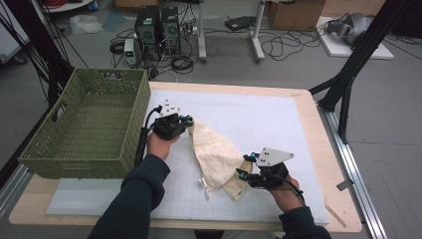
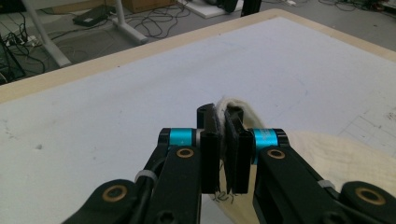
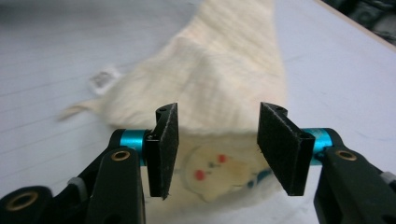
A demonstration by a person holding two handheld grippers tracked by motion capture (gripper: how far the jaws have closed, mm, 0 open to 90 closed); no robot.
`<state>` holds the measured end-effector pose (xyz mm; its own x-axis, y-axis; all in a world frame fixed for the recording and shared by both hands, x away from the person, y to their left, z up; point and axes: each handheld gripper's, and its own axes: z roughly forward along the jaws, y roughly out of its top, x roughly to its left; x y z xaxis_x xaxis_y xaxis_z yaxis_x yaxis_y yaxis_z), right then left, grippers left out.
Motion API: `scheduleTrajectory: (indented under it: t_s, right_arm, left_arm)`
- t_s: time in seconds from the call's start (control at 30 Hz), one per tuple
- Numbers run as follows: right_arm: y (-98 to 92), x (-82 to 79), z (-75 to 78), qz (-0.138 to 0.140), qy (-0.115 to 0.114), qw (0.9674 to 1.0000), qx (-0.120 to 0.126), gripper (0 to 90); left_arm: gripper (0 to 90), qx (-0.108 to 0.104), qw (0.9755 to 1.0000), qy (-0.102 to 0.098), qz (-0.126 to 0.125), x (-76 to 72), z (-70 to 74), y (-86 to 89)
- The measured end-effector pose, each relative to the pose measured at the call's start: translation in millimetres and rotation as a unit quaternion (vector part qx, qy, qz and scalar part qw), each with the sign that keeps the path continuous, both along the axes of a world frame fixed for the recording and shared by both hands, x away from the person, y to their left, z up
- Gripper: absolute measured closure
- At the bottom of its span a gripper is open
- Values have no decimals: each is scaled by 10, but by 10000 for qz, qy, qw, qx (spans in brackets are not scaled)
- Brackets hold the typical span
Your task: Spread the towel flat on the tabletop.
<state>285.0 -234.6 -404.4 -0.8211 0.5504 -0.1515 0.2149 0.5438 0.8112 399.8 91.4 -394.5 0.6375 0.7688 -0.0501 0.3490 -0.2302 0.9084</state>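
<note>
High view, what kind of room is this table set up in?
Most likely a lab or workshop for recording handling tasks, not a home. Two computer towers stand on the bare floor among loose cables, cardboard boxes sit behind, and black frame legs flank the table.

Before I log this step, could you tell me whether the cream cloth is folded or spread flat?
Folded: the cream cloth lies doubled into a narrow wedge, one end pinched by the left gripper.

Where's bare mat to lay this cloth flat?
Bare mat lies between the cloth and the table's far and right edges. The near-left strip beside the basket is crossed by the left gripper and forearm.
</note>
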Motion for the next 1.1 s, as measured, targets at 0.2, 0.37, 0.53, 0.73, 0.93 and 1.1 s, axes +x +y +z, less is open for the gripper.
scheduleTrajectory:
  t_s: [0.2, 0.37, 0.53, 0.73, 0.93, 1.1]
  right_arm:
    - [46, -19, 2, 260, 74, 9996, 79, 498]
    - [256, -77, -10, 809, 170, 9965, 101, 491]
    - [560, -93, -165, 1266, 307, 9907, -400, 514]
    - [577, -53, -214, 1232, 404, 9894, -660, 868]
    - [373, 75, -89, 554, 275, 9980, -129, 872]
    - [22, 406, -16, -624, 260, 9968, 417, 872]
  left_arm:
    - [855, 17, 10000, -21, -44, 8, -22, -39]
    - [855, -24, 10000, -30, -20, 14, -27, -38]
    - [855, -52, 10000, -15, 18, 20, -24, -12]
    - [855, -88, 10000, 40, 13, 24, -31, 6]
    - [851, -21, 9999, 89, -62, 31, -63, -40]
    - [820, 122, 9998, 146, -94, 44, -105, -89]
